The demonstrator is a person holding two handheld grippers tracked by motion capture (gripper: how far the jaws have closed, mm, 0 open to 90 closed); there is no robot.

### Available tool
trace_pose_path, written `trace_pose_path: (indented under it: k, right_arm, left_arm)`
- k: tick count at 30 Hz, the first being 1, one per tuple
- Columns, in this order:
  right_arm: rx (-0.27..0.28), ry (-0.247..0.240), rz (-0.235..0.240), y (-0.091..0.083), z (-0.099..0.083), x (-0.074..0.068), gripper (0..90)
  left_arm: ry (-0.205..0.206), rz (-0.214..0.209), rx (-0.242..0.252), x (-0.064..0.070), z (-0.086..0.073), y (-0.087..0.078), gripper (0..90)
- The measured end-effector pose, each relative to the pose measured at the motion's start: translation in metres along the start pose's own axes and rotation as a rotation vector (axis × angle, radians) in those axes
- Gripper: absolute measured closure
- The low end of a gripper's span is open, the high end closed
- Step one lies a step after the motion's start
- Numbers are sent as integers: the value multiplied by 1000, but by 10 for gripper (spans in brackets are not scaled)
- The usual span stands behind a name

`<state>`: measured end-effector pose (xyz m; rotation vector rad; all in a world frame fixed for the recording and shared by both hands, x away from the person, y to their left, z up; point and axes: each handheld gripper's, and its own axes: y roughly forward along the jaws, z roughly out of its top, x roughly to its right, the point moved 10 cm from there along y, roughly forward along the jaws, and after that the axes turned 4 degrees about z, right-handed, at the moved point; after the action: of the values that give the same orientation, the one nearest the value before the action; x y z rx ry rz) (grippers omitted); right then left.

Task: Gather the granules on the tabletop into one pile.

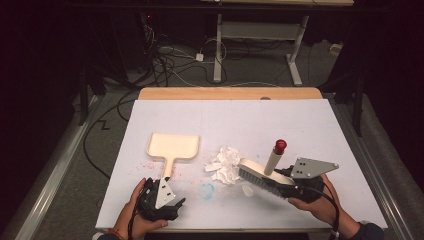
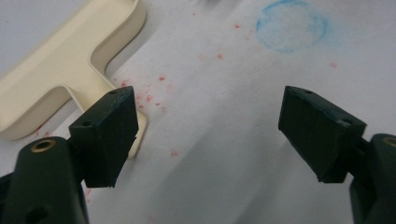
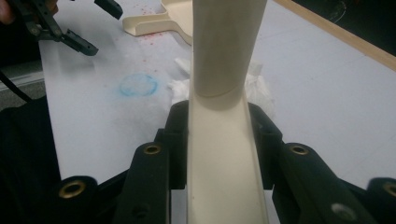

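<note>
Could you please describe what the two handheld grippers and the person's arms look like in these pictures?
Both are black. The left gripper and the right gripper each carry a grey three-cornered plate on top, and a black cable trails from each. In the gripper views the blocky black fingers sit on arms with brass-coloured rivet holes. A dark sleeve covers the right forearm; a reddish band circles the left wrist.

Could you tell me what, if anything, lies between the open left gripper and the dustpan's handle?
Nothing visible does. The left gripper is open beside the end of the dustpan handle, one of its fingers overlapping it, with only bare white table speckled red between them.
</note>
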<state>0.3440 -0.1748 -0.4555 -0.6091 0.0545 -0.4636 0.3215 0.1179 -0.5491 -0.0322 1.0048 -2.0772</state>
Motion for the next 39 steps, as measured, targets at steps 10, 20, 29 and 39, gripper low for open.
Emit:
trace_pose_path:
  k: [10,20,29,39]
  right_arm:
    - [-104,-48,78,-17,-16,-16,682]
    - [-185,-67,124,-7,-31,-21,682]
    - [-95,-57,-20,19,-19,4,683]
    - [-6,-57,-24,29,0,4,682]
  left_arm:
    - [7,-4,-4,2,1,0,189]
    - [7,-7,-3,2,1,1,189]
    - [13,-7,-17,2,0,4,189]
    - [7,-14,-18,4,-1,5,189]
